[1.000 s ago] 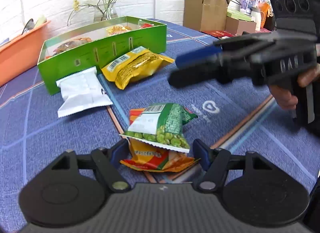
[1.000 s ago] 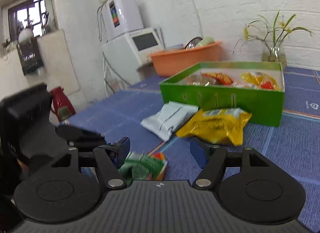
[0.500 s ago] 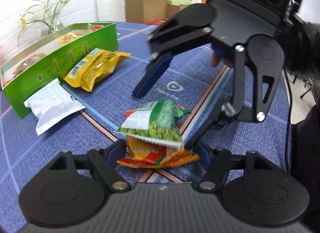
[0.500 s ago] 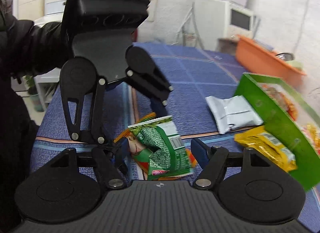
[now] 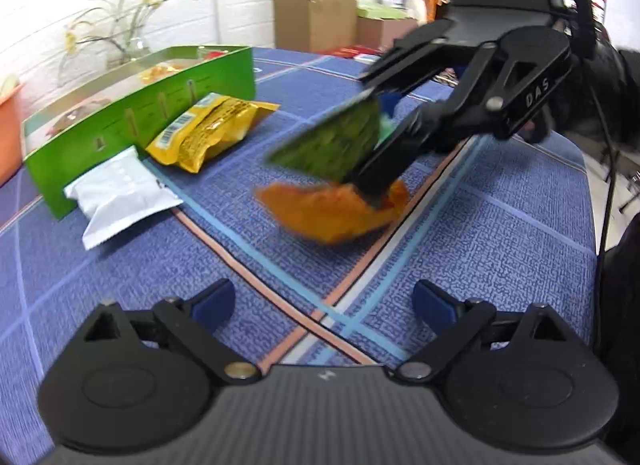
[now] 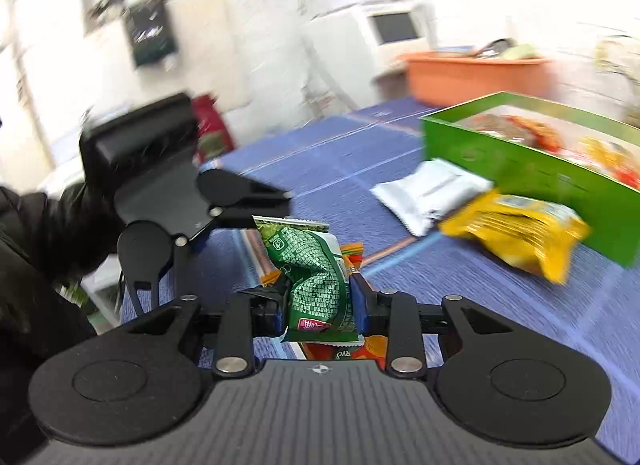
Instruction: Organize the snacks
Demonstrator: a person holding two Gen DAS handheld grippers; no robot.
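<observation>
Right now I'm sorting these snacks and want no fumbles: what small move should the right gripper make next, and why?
Probably lift the green pea packet a little. The right gripper is closing, its pads on the packet's sides, and the left gripper is opening with nothing between its jaws. The orange packet lies just beneath, so rising first avoids dragging it toward the green box.

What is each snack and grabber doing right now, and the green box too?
right gripper: closing, green pea packet between its pads
left gripper: opening, nothing between its pads
orange packet: on the tablecloth
yellow packet: lying against the green box
white packet: lying by the box
green box: open, snacks inside
</observation>
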